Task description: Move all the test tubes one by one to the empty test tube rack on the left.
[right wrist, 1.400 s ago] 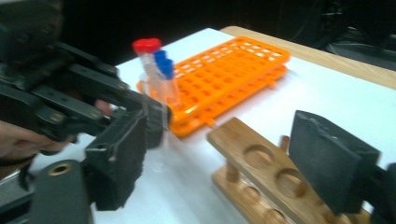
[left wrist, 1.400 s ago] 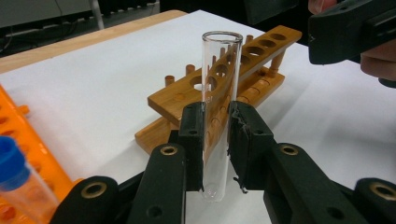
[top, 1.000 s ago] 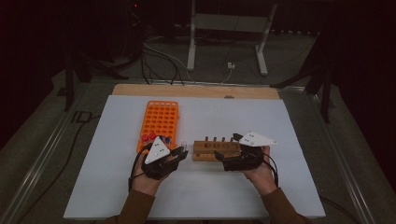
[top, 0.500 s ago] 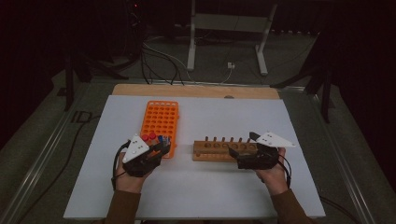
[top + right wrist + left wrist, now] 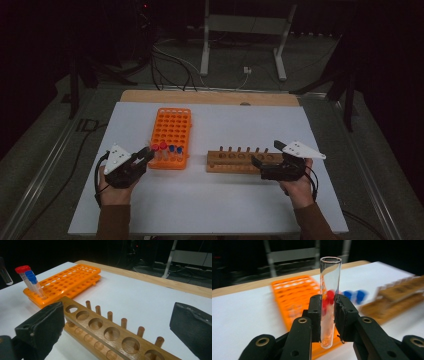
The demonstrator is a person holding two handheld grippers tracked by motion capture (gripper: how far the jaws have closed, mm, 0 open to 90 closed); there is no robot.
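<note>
Toward the table's left edge, near its front, the left gripper (image 5: 142, 157) has its jaws clamped on a clear glass test tube (image 5: 329, 300). The tube stands upright between the two black pads, open mouth up and rounded bottom just below the pads; it is uncapped and looks empty. In the high view this gripper sits just beside the front left corner of the orange tube rack (image 5: 171, 136), apart from it.

The orange rack lies left of the table's middle, its long side running from front to back. Capped tubes (image 5: 167, 150) stand in its front row, some with red caps and some with blue.

Right of the middle, a wooden test tube rack (image 5: 239, 161) lies crosswise, with a row of round holes and a row of pegs behind them. All the holes that show are unfilled.

At that rack's right end, toward the table's right edge, the right gripper (image 5: 265, 161) holds its jaws wide apart, nothing between them. In the right gripper view the wooden rack runs between the two spread pads.
</note>
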